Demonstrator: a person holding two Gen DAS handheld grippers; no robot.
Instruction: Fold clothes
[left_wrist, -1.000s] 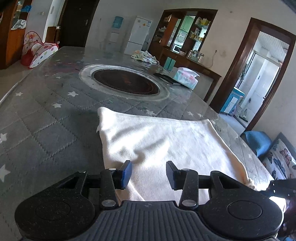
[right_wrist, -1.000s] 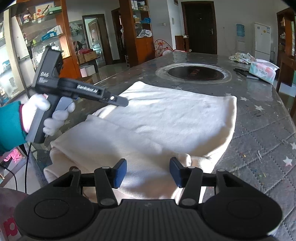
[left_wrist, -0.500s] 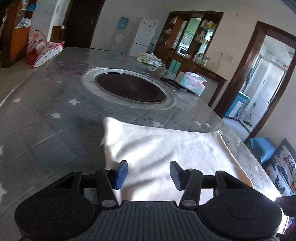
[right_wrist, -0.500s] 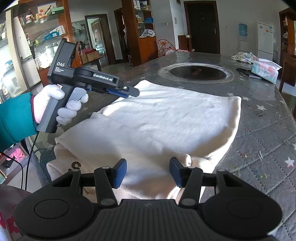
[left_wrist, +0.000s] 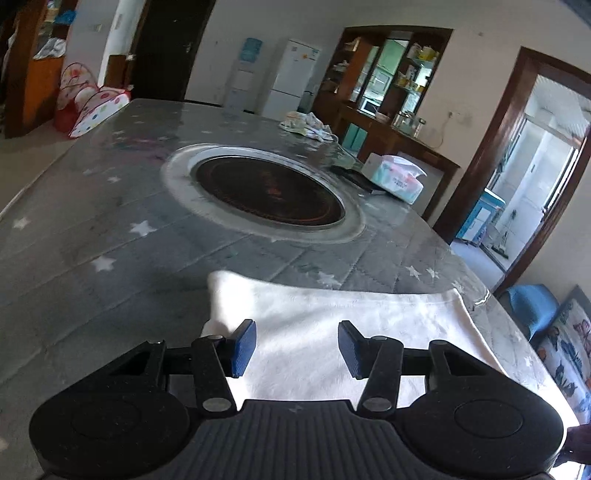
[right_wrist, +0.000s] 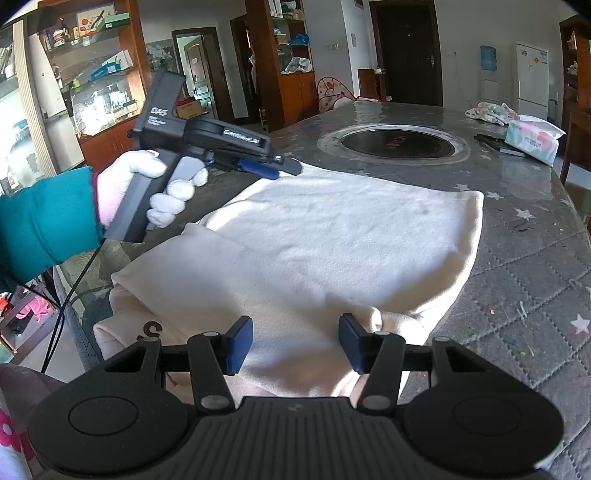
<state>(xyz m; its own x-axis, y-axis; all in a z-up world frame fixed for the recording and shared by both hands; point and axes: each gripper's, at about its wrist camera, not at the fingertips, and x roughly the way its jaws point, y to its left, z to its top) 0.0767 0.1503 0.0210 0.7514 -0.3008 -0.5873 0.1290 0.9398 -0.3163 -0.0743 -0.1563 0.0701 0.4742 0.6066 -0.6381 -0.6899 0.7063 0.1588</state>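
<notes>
A cream garment (right_wrist: 332, 236) lies folded flat on the grey star-patterned table (right_wrist: 524, 258), its near end hanging over the table's front edge. In the left wrist view the same garment (left_wrist: 332, 325) fills the space under my left gripper (left_wrist: 295, 347), which is open and empty, held above the cloth. The right wrist view shows that left gripper (right_wrist: 275, 168) from the side, gripped by a white-gloved hand (right_wrist: 147, 184) above the garment's far left corner. My right gripper (right_wrist: 293, 345) is open over the garment's near edge, holding nothing.
A round dark hotplate (left_wrist: 269, 192) is set into the table's middle. A tissue pack (left_wrist: 397, 177) and a dark flat object (left_wrist: 354, 177) lie at the far right; a crumpled patterned cloth (left_wrist: 306, 125) sits at the far end. A cable (right_wrist: 66, 302) hangs below the hand.
My left gripper has lifted and pulled back toward the near side, so more table and less cloth show under it. My right gripper stays over the near edge.
</notes>
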